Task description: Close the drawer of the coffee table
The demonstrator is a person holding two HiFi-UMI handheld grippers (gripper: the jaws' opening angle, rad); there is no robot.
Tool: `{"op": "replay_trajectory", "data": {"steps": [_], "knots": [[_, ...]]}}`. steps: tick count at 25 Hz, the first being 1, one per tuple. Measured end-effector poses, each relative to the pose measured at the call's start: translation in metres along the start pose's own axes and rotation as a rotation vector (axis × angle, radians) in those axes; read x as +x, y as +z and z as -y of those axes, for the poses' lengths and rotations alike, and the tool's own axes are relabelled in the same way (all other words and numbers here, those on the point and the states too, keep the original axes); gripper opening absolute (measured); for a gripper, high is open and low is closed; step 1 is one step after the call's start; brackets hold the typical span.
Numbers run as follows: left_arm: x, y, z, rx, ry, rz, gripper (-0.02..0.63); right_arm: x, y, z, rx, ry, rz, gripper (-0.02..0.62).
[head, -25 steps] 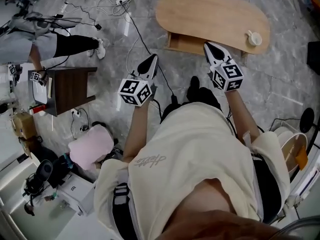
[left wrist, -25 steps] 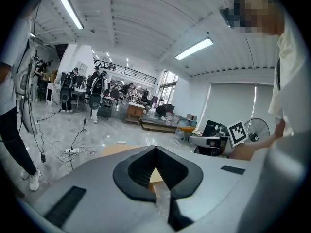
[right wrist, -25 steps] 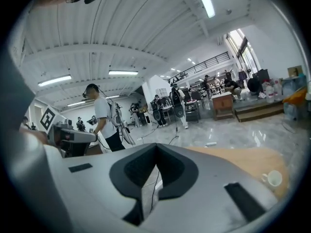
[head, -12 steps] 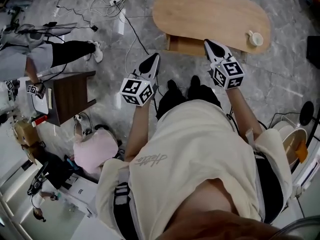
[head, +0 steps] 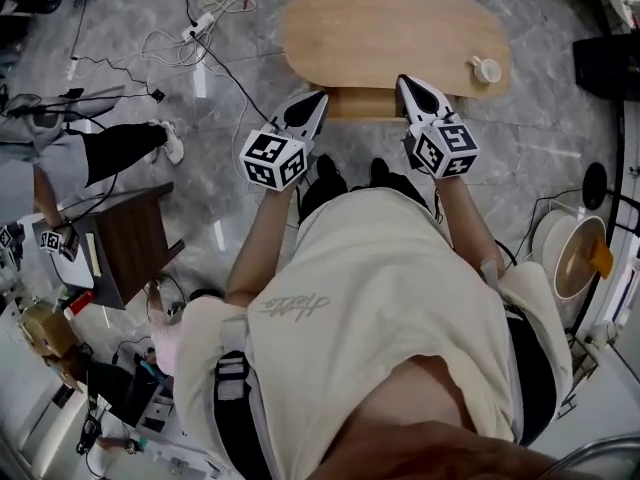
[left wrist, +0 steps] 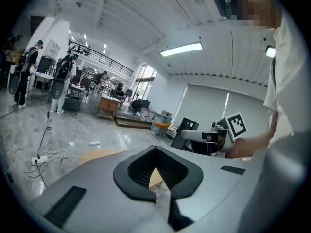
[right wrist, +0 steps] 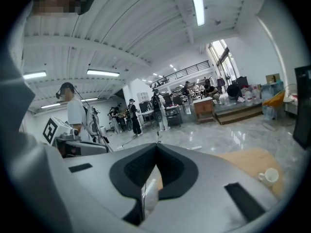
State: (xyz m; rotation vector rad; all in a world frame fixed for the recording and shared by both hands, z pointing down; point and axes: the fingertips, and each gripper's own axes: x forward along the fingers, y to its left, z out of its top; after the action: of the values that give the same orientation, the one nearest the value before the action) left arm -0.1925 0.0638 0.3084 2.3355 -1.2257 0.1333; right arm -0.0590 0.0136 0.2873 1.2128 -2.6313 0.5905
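Note:
The oval wooden coffee table (head: 395, 28) stands at the top of the head view. Its drawer (head: 363, 103) sticks out a little from under the near edge. My left gripper (head: 319, 97) is shut and empty, its tip by the drawer's left front corner. My right gripper (head: 402, 81) is shut and empty too, at the drawer's right end under the tabletop's edge. Whether either tip touches the drawer I cannot tell. In the left gripper view the left gripper (left wrist: 155, 148) points over the tabletop (left wrist: 99, 155). The right gripper (right wrist: 156, 147) shows the tabletop (right wrist: 245, 160).
A small white cup (head: 486, 68) sits on the table's right end. Cables and a power strip (head: 201, 20) lie on the floor at the left. A dark side table (head: 135, 238) and another person's leg (head: 125, 148) are further left. A white bucket (head: 570, 258) stands at the right.
The person has stepped toward the table. Both grippers have come up to the drawer front, and less of the drawer shows from under the tabletop than before.

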Motion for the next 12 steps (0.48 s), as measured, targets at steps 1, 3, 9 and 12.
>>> {"op": "replay_trajectory", "data": {"steps": [1, 3, 9, 12], "knots": [[0.003, 0.002, -0.006, 0.002, -0.022, -0.009, 0.005, 0.004, 0.002, -0.004, -0.006, -0.019, 0.001, -0.005], [0.008, 0.005, -0.017, 0.000, -0.057, -0.014, 0.005, 0.010, 0.008, -0.010, -0.026, -0.057, 0.010, -0.005], [0.026, 0.000, -0.027, -0.009, -0.141, -0.045, 0.005, -0.004, 0.003, 0.009, -0.033, -0.196, 0.002, -0.005], [0.044, -0.010, -0.026, -0.011, -0.163, -0.083, 0.005, -0.016, -0.010, 0.028, -0.011, -0.247, -0.026, -0.005]]}}
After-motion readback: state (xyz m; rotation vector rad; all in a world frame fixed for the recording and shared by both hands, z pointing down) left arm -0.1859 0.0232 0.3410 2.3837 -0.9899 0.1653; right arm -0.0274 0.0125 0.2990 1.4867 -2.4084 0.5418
